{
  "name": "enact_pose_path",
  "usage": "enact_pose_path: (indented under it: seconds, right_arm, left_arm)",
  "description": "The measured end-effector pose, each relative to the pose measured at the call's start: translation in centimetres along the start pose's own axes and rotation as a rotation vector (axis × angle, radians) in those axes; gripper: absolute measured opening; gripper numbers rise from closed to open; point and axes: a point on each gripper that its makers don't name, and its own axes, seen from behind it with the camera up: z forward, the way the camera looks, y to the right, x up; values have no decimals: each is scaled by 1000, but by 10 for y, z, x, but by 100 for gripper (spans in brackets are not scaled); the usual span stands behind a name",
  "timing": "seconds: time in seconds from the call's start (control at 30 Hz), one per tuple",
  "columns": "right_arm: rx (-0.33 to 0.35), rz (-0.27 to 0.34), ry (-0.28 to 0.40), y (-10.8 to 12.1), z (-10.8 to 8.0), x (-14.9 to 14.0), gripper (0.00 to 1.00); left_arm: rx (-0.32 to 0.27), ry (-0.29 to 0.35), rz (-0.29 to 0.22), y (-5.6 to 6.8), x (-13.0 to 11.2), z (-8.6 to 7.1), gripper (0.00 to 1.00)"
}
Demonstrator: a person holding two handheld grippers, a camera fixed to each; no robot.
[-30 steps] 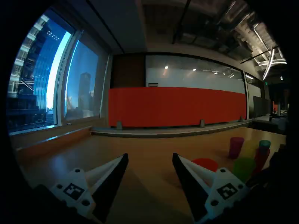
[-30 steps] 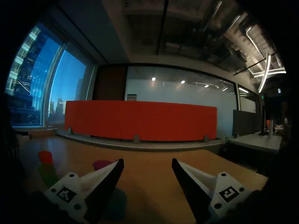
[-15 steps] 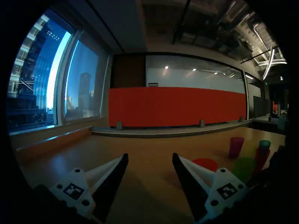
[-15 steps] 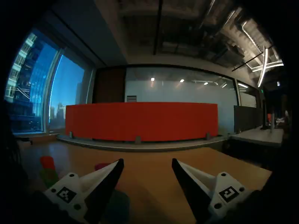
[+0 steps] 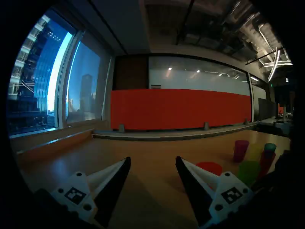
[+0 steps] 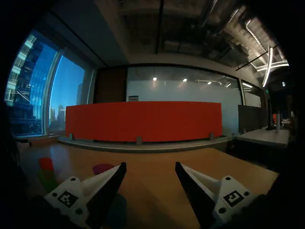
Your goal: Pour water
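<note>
In the left gripper view, my left gripper (image 5: pixel 152 166) is open above the wooden table (image 5: pixel 152 152), nothing between its fingers. To its right stand several plastic cups: a red cup (image 5: pixel 209 168) just behind the right finger, a purple cup (image 5: pixel 241 150), a green cup (image 5: pixel 249 171), and a teal cup (image 5: pixel 270 147) stacked on a red one. In the right gripper view, my right gripper (image 6: pixel 150 170) is open and empty over the table (image 6: pixel 160 168). A purple cup (image 6: pixel 102 168) peeks beside its left finger, and a red cup on a green one (image 6: pixel 46 168) stands farther left.
A long orange partition (image 5: pixel 179 108) runs along the table's far edge. Large windows (image 5: pixel 42 84) fill the left side. Another desk (image 6: pixel 263 137) stands to the right. The room is dim.
The right gripper's view tilted slightly, dipping and then coming back up; the cups at its left shifted a little. The left gripper has stayed still.
</note>
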Motion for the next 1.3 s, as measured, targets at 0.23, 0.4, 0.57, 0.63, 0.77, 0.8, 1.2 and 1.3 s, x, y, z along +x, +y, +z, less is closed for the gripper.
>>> enact_pose_path:
  seconds: [0.23, 0.4, 0.57, 0.63, 0.77, 0.8, 1.2, 1.3]
  right_arm:
    - [-4, -7, -13, 4, 1, -8, 99]
    - [-5, -2, -17, 6, 2, -11, 99]
    - [-6, 3, -19, 7, 3, -14, 99]
    - [-7, 3, -19, 8, 4, -15, 99]
    - [-7, 1, -25, 9, 5, -19, 99]
    - [-7, 1, -25, 9, 5, -19, 99]
    - [-6, -13, -34, 7, 4, -19, 99]
    - [-7, -13, -34, 7, 4, -19, 99]
  left_arm:
    - [0, 0, 0, 0, 0, -1, 87]
    - [0, 0, 0, 0, 0, -1, 87]
    - [0, 0, 0, 0, 0, -1, 87]
    - [0, 0, 0, 0, 0, -1, 87]
    - [0, 0, 0, -1, 0, -1, 87]
    - [0, 0, 0, -1, 0, -1, 87]
    - [0, 0, 0, -1, 0, -1, 87]
    - [0, 0, 0, -1, 0, -1, 87]
